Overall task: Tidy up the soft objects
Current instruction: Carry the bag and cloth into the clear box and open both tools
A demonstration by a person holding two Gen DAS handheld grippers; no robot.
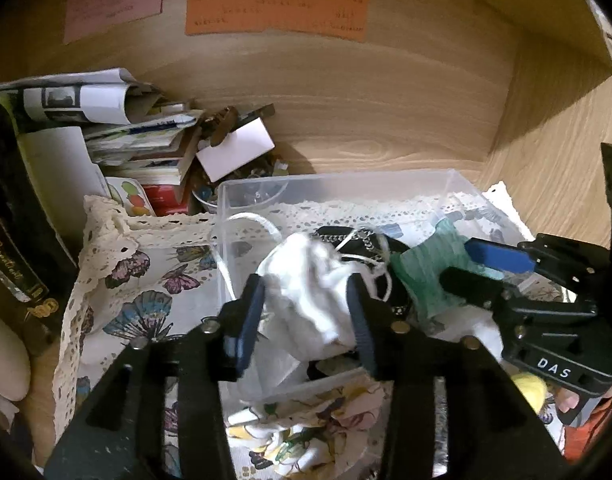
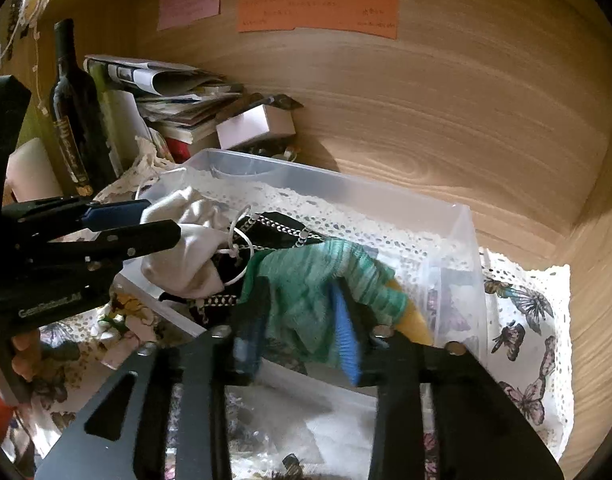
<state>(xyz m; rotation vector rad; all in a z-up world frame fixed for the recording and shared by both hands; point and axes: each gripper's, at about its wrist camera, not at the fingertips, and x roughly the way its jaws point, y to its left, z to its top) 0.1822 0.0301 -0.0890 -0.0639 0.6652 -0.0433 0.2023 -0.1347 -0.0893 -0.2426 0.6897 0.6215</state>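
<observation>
Both soft items are being placed into the clear plastic bin [image 1: 446, 184], which is sitting on the butterfly-print cloth [image 1: 146, 272] over the table. The left hand-held gripper [image 1: 310, 312] is pinching a white cloth bundle [image 1: 306, 280] over the bin's near-left part, at about 9 o'clock from the black chained item [image 2: 274, 232] lying inside. The right hand-held gripper [image 2: 302, 328] is clamping a green ribbed sock [image 2: 306, 280] at roughly 3 o'clock of that item. Judging from this, the drop-in step is under way; next, each hand-held gripper likely needs lowering and opening so the pieces settle inside, clear of the rim.
</observation>
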